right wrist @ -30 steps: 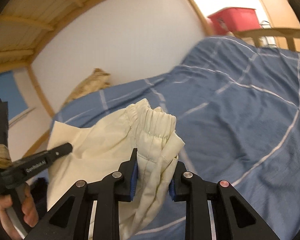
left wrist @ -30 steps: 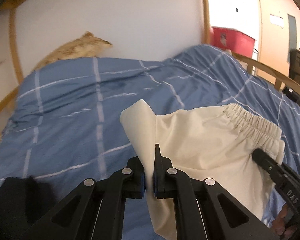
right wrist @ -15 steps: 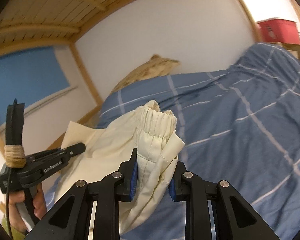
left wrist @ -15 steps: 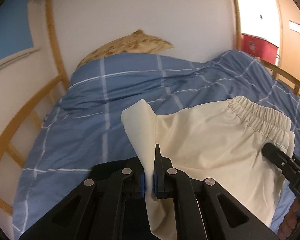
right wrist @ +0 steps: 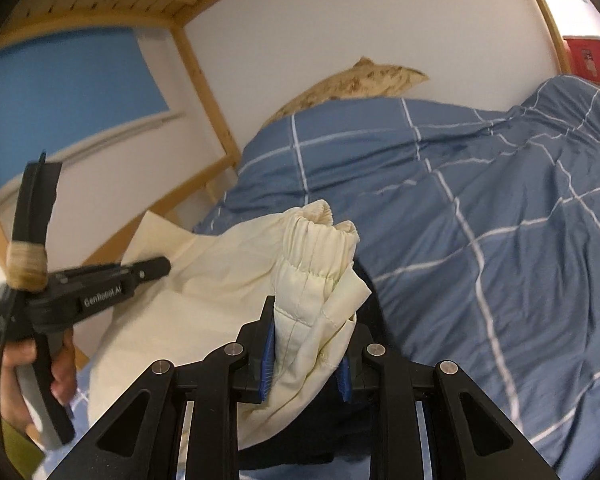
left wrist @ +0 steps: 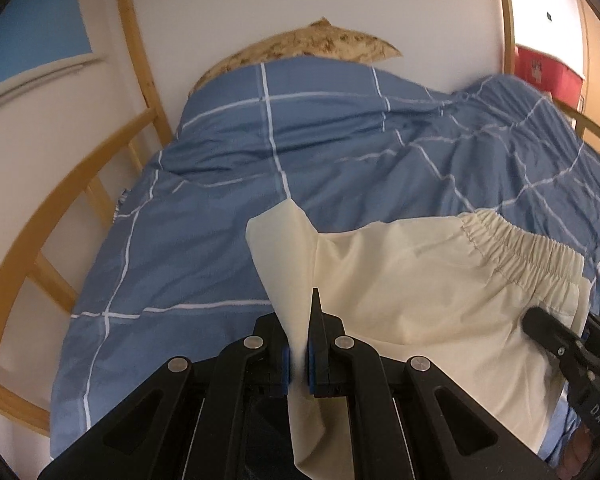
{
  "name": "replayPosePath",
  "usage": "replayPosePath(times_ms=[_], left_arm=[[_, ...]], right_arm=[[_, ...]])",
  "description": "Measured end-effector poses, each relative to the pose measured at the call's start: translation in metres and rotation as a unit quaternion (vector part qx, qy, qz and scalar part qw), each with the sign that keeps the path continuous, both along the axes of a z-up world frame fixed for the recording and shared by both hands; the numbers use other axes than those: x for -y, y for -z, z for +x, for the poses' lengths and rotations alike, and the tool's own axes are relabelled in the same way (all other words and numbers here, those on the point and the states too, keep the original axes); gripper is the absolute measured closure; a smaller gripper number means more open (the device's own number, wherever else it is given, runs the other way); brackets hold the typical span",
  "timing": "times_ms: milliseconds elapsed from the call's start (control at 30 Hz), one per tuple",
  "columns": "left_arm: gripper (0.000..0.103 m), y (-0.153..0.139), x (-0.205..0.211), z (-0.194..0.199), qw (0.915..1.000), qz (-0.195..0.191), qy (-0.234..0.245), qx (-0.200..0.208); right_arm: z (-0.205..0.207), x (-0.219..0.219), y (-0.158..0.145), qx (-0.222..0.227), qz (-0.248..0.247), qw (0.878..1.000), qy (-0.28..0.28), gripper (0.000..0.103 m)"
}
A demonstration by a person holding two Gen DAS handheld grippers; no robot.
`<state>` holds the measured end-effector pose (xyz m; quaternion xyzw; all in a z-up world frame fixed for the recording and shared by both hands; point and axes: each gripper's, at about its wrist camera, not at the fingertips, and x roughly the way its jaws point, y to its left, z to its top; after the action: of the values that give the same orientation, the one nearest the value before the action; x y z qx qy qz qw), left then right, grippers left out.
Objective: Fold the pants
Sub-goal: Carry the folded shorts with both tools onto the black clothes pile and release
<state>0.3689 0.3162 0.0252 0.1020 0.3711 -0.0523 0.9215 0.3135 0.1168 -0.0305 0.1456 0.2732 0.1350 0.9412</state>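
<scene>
Bunk-bed setup, wooden frame curving up at 10 o'clock in the left view, white wall behind. Blue checked duvet covering pretty much everything, brown patterned pillow poking out at 12 o'clock against the wall. Red bin way over at 2 o'clock past the bed rail.

Cream pants held up off the duvet, stretched between both grippers. Left gripper clamped tight on a thin fold of fabric, a flap of it sticking up toward 12 o'clock, the rest hanging down past the pads at 6 o'clock. Elastic waistband running off toward 3 o'clock, where the right gripper pokes in from the edge.

From the right view, right gripper closed on a fat bunched wad of that waistband, blue pads squeezing it from both sides, gathers puffing up toward 12 o'clock. Pants spreading out toward 9 o'clock, where the left gripper shows side-on, held in a hand at 8 o'clock. Can't make out its pads from this angle, kinda blurry too. Duvet filling the 3 o'clock side, same pillow up near 12 o'clock, blue panel on the wall at 10 o'clock.
</scene>
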Motion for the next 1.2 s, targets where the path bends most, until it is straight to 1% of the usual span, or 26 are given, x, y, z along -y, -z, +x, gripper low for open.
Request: replayPosePath(times_ms=[67, 133, 167, 200, 233, 267, 333, 367, 400, 467, 500, 567, 633, 667, 700, 733, 767, 833, 900, 967, 1067, 1133, 1200], left_arm=[[0.094, 0.007, -0.001, 0.002, 1.0000, 0.000, -0.002, -0.009], [0.090, 0.011, -0.005, 0.004, 0.9999, -0.004, -0.012, -0.012], [0.086, 0.013, -0.008, 0.005, 0.9997, -0.005, -0.017, -0.015], [0.082, 0.015, -0.011, 0.006, 0.9995, -0.007, -0.024, -0.017], [0.079, 0.017, -0.014, 0.008, 0.9993, -0.008, -0.033, -0.019], [0.074, 0.018, -0.018, 0.010, 0.9989, -0.007, -0.041, -0.020], [0.070, 0.018, -0.023, 0.013, 0.9978, -0.007, -0.063, -0.017], [0.069, 0.017, -0.026, 0.014, 0.9971, -0.002, -0.076, -0.012], [0.069, 0.015, -0.029, 0.015, 0.9951, 0.014, -0.098, 0.000], [0.068, 0.010, -0.030, 0.014, 0.9919, 0.041, -0.119, 0.019], [0.068, 0.008, -0.030, 0.014, 0.9906, 0.048, -0.126, 0.022], [0.068, 0.005, -0.028, 0.013, 0.9890, 0.059, -0.133, 0.024], [0.062, -0.004, -0.025, 0.007, 0.9838, 0.075, -0.157, 0.042], [0.056, -0.009, -0.025, 0.002, 0.9816, 0.076, -0.167, 0.053], [0.054, -0.015, -0.024, -0.005, 0.9803, 0.070, -0.172, 0.066], [0.052, -0.025, -0.022, -0.018, 0.9796, 0.056, -0.174, 0.083], [0.047, -0.030, -0.021, -0.027, 0.9805, 0.046, -0.170, 0.087], [0.046, -0.038, -0.016, -0.055, 0.9834, 0.009, -0.159, 0.088], [0.046, -0.039, -0.011, -0.082, 0.9858, -0.013, -0.142, 0.089], [0.046, -0.034, -0.003, -0.108, 0.9880, -0.022, -0.123, 0.091], [0.046, -0.022, 0.015, -0.141, 0.9890, -0.008, -0.108, 0.101], [0.046, -0.012, 0.029, -0.157, 0.9907, -0.001, -0.086, 0.105], [0.046, 0.001, 0.044, -0.165, 0.9915, 0.023, -0.074, 0.104]], right_arm=[[-0.002, -0.004, 0.008, -0.007, -0.006, 1.000, 0.001, 0.077], [-0.003, -0.005, 0.013, -0.013, -0.011, 1.000, 0.006, 0.075], [-0.004, -0.004, 0.015, -0.020, -0.012, 1.000, 0.008, 0.075], [-0.004, -0.005, 0.016, -0.026, -0.009, 1.000, 0.008, 0.072], [-0.004, -0.004, 0.018, -0.034, -0.008, 0.999, 0.010, 0.071], [-0.004, -0.006, 0.017, -0.036, -0.012, 0.999, 0.013, 0.070], [-0.006, -0.010, 0.016, -0.043, -0.036, 0.998, 0.028, 0.060], [-0.007, -0.012, 0.015, -0.050, -0.055, 0.996, 0.044, 0.046], [-0.008, -0.013, 0.013, -0.055, -0.066, 0.995, 0.059, 0.037], [-0.009, -0.011, 0.012, -0.066, -0.080, 0.992, 0.077, 0.037], [-0.008, -0.012, 0.012, -0.079, -0.091, 0.989, 0.084, 0.035], [-0.008, -0.011, 0.009, -0.082, -0.093, 0.988, 0.092, 0.035], [-0.011, -0.008, 0.004, -0.067, -0.091, 0.989, 0.094, 0.034], [-0.011, -0.008, 0.001, -0.062, -0.090, 0.990, 0.091, 0.033], [-0.012, -0.006, -0.002, -0.055, -0.087, 0.991, 0.088, 0.029], [-0.013, -0.003, -0.006, -0.047, -0.080, 0.992, 0.085, 0.026], [-0.016, 0.003, -0.011, -0.036, -0.070, 0.993, 0.082, 0.025], [-0.020, 0.014, -0.019, -0.015, -0.044, 0.996, 0.071, 0.024], [-0.019, 0.026, -0.026, -0.002, -0.008, 1.000, 0.030, 0.024], [-0.011, 0.037, -0.032, 0.002, 0.000, 1.000, -0.005, 0.024], [0.009, 0.049, -0.036, -0.010, -0.005, 0.999, -0.030, 0.025], [0.023, 0.054, -0.039, -0.016, -0.014, 0.999, -0.047, 0.025], [0.037, 0.054, -0.039, -0.021, -0.022, 0.997, -0.076, 0.025]])
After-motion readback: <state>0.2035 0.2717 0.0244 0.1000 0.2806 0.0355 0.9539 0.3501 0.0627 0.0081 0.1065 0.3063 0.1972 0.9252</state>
